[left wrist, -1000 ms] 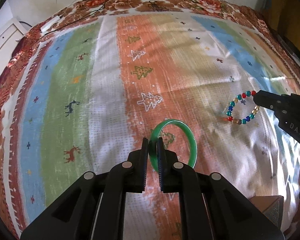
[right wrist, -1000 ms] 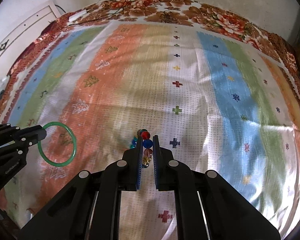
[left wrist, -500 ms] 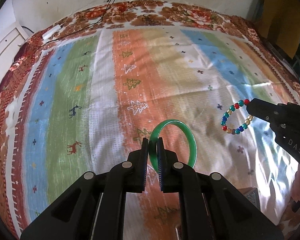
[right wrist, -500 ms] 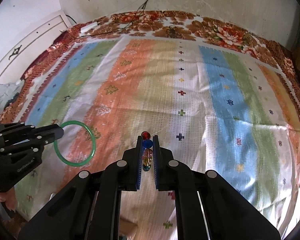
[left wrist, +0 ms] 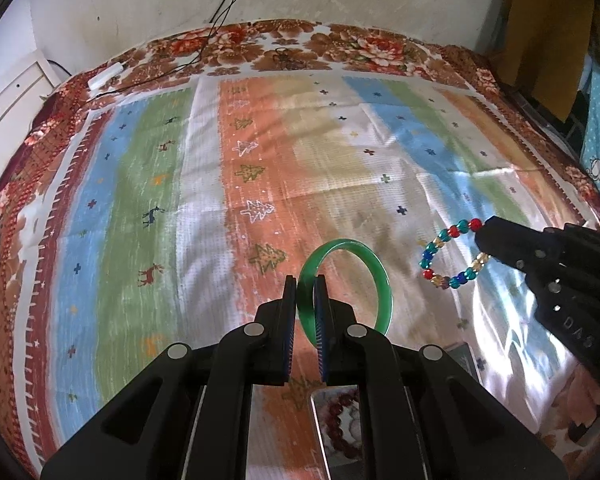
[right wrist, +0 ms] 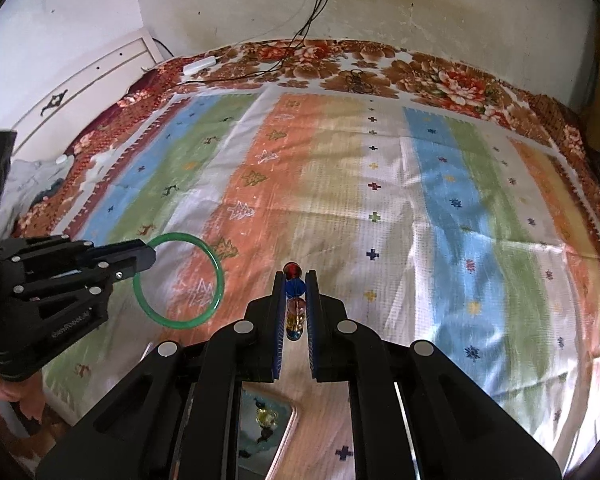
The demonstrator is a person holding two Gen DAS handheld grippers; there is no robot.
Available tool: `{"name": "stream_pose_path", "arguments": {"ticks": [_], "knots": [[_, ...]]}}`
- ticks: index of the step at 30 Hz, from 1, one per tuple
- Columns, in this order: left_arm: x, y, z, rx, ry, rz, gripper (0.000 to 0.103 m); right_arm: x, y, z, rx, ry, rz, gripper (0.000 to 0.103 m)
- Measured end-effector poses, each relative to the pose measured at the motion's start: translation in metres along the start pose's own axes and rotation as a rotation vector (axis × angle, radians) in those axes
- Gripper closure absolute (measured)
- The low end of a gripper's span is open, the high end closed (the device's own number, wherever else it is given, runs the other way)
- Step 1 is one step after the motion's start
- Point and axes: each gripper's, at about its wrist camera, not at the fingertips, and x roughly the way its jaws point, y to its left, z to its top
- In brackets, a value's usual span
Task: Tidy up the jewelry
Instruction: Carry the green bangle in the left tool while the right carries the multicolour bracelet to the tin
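1. The left gripper (left wrist: 306, 312) has its fingers closed on the green bangle (left wrist: 380, 280), which is pinched at its left rim and held in the air above the striped bed cover (left wrist: 204, 184).
2. The right gripper (right wrist: 295, 312) has its fingers closed on the beaded bracelet (right wrist: 294, 300); in the left view its loop of coloured beads hangs free to the left of the fingertips.
3. The two pieces are near each other but apart, both over the near part of the bed.
4. The bangle is smooth and hard and is gripped only on a thin edge, so it could probably rotate or slip out if the gripper tilts.
5. The bracelet is loose, so a fast move may swing it against the bangle or the other gripper.
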Motion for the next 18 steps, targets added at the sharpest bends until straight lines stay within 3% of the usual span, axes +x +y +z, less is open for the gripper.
{"name": "stream_pose_path", "arguments": {"ticks": [18], "knots": [[-0.033, -0.012, -0.040, -0.022, -0.022, -0.024, 0.094, -0.040, 0.016, -0.031, -0.021, -0.032, 0.061, 0.093]]}}
